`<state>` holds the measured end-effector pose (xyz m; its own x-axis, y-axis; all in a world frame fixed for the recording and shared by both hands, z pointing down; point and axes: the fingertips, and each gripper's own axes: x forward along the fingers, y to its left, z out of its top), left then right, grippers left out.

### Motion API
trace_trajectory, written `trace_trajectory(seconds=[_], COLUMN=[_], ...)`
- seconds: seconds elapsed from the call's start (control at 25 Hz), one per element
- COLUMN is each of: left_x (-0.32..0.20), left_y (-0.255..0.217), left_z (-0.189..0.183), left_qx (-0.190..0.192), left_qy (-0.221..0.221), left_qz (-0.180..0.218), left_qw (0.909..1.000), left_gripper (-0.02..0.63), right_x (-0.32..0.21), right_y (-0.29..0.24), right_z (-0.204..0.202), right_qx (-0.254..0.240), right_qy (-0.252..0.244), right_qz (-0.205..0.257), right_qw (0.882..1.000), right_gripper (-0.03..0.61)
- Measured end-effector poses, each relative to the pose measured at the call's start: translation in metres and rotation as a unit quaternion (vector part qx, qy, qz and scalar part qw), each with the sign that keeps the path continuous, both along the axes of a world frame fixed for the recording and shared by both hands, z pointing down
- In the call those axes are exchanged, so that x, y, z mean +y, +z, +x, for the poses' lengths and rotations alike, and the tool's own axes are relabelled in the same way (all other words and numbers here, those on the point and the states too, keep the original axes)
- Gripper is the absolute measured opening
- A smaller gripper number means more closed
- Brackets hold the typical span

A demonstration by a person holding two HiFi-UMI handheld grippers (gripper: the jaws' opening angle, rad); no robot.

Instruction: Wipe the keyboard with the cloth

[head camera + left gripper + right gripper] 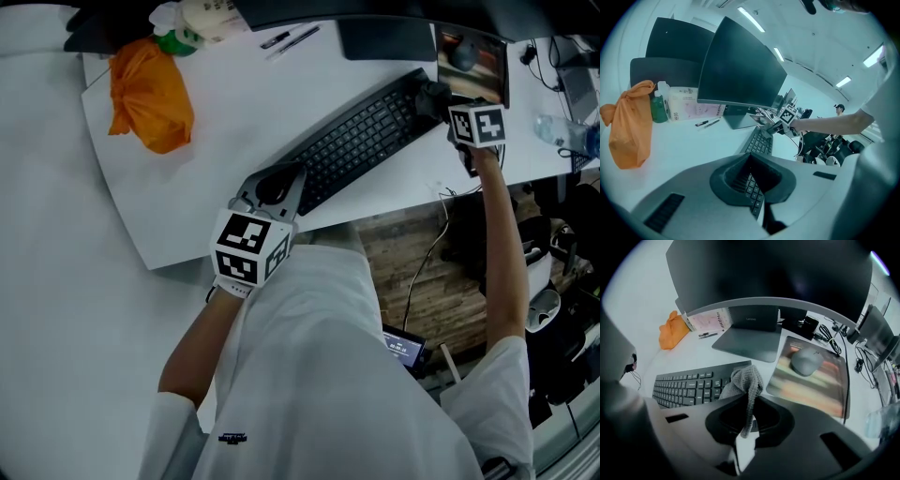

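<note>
Head view: evenly lit, white bench point(234, 112) bright, lower right of frame dim; both gripper views: fisheye-bent, black vignetted corners, cool teal cast, ceiling strip lights point(751, 18) glaring at upper centre, nearest foreground soft.

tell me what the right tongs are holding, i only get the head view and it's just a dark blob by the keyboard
Observer: The right gripper view shows the right tongs shut on a grey knitted cloth.
Operator: is it on the keys
Observer: Its bunched end lies over the right end of the black keyboard.
Operator: and the left tongs
Observer: The left gripper view shows the left tongs closed on the keyboard's other end, apparently steadying it.
</note>
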<state>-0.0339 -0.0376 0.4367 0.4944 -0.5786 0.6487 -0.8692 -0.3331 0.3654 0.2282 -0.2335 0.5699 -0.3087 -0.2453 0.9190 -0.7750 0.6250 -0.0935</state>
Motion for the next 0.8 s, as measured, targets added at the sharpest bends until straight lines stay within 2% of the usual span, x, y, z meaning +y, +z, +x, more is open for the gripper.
trace_trajectory(seconds=[0.2, 0.32, 0.4, 0.64, 0.8], left_x=[-0.002, -0.002, -0.002, 0.001, 0.004], left_y=[-0.002, -0.003, -0.003, -0.005, -0.006], left_z=[0.000, -0.002, -0.003, -0.004, -0.009], left_qx=[0.002, 0.001, 0.001, 0.001, 0.000], left_qy=[-0.001, -0.003, -0.003, -0.005, -0.008], left_qz=[0.004, 0.005, 0.004, 0.007, 0.009], left_qw=[1.0000, 1.0000, 1.0000, 1.0000, 0.9999], left_gripper=[0.018, 0.018, 0.018, 0.018, 0.018], right_x=[-0.032, -0.048, -0.051, -0.021, -0.007], right_y=[-0.014, -0.030, -0.035, -0.011, -0.005], right_z=[0.031, 0.030, 0.019, -0.031, -0.050], right_qx=[0.073, 0.077, 0.076, 0.075, 0.066], right_qy=[0.002, 0.016, 0.005, -0.068, -0.082], right_qz=[0.051, 0.088, 0.104, 0.078, 0.069], right_qw=[0.996, 0.993, 0.992, 0.992, 0.992], right_gripper=[0.026, 0.026, 0.026, 0.026, 0.026])
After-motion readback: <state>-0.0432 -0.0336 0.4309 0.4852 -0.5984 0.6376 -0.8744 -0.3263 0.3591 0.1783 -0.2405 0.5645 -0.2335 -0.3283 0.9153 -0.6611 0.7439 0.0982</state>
